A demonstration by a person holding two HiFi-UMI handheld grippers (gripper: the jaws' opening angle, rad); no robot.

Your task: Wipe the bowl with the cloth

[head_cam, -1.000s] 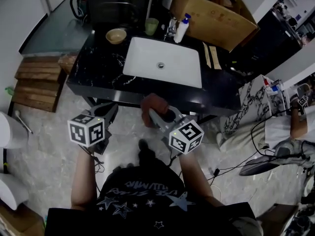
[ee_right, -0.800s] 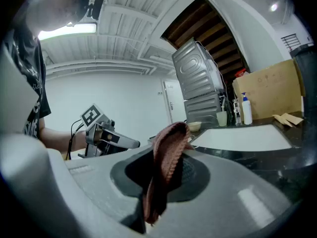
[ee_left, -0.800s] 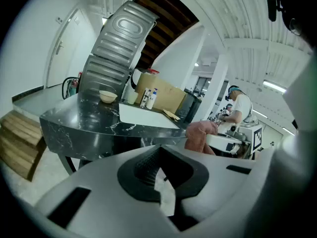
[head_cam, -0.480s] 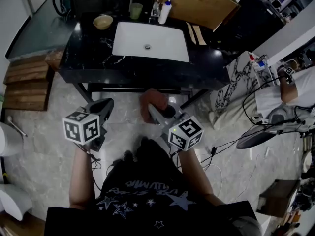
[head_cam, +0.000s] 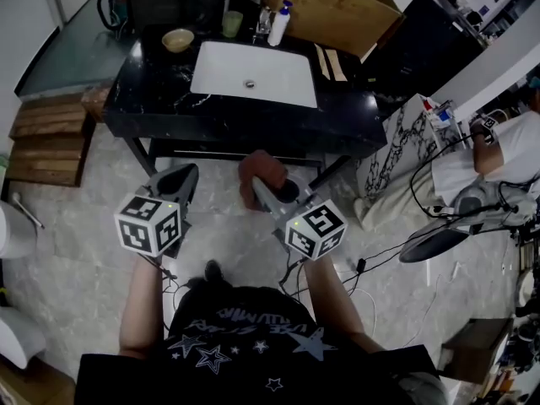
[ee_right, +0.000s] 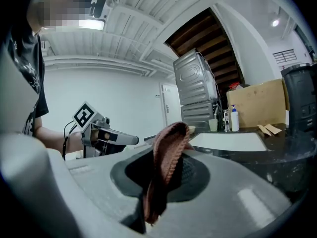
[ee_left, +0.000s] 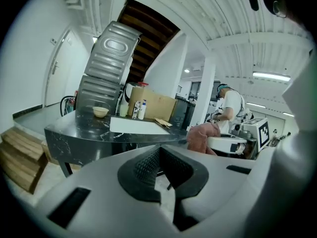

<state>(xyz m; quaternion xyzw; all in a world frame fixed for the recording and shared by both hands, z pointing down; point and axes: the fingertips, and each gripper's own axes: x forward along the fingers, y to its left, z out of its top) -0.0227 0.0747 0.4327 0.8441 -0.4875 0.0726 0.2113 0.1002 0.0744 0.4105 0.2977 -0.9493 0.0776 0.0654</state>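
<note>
A small tan bowl (head_cam: 178,40) stands at the back left of the black marble counter (head_cam: 152,108), beside the white sink (head_cam: 253,72); the left gripper view shows the bowl (ee_left: 100,111) far off. My right gripper (head_cam: 261,188) is shut on a reddish-brown cloth (head_cam: 256,171), which hangs bunched between its jaws (ee_right: 166,162) over the floor in front of the counter. My left gripper (head_cam: 177,178) is level with it to the left, shut and with nothing in it (ee_left: 159,157). Both grippers are well short of the counter.
A green cup (head_cam: 232,22) and a soap bottle (head_cam: 277,25) stand behind the sink, with a cardboard box (head_cam: 337,11) to their right. Wooden pallets (head_cam: 46,146) lie on the floor to the left. Another person (head_cam: 506,154) and cables (head_cam: 396,251) are to the right.
In the head view the counter now sits higher and smaller, and the gap between it and both grippers is wider. The cloth stays in the right gripper, and the left stays shut.
</note>
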